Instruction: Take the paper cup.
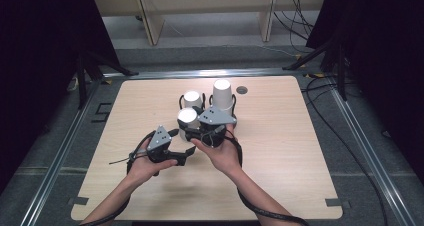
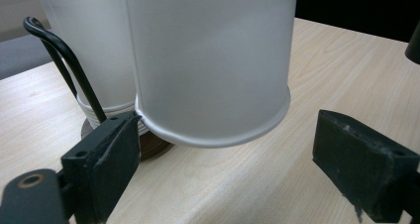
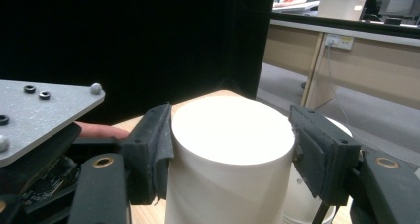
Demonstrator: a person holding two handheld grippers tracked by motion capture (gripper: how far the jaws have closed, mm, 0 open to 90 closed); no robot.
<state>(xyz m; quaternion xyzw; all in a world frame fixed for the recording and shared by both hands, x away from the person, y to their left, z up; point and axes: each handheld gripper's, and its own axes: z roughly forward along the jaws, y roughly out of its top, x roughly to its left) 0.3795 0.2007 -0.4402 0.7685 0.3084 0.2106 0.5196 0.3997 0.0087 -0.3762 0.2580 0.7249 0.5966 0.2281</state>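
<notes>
An upside-down white paper cup [image 1: 187,117] hangs a little above the wooden table [image 1: 280,151]. My right gripper [image 1: 194,129] is shut on it, and in the right gripper view both pads press on the sides of the cup [image 3: 233,135] just below its flat bottom. My left gripper [image 1: 186,155] is low and to the left of it. In the left gripper view the cup's rolled rim [image 2: 213,135] sits between the open jaws of the left gripper [image 2: 233,159]; the left fingertip [image 2: 119,140] is at the rim, the right fingertip [image 2: 361,169] stands apart.
Two more upturned white cups [image 1: 191,98] [image 1: 222,92] stand behind, inside black wire holders [image 2: 59,50]; one stack sits on a dark round base [image 2: 153,147]. A small round hole [image 1: 242,90] lies at the table's back. Cables run over the floor beyond.
</notes>
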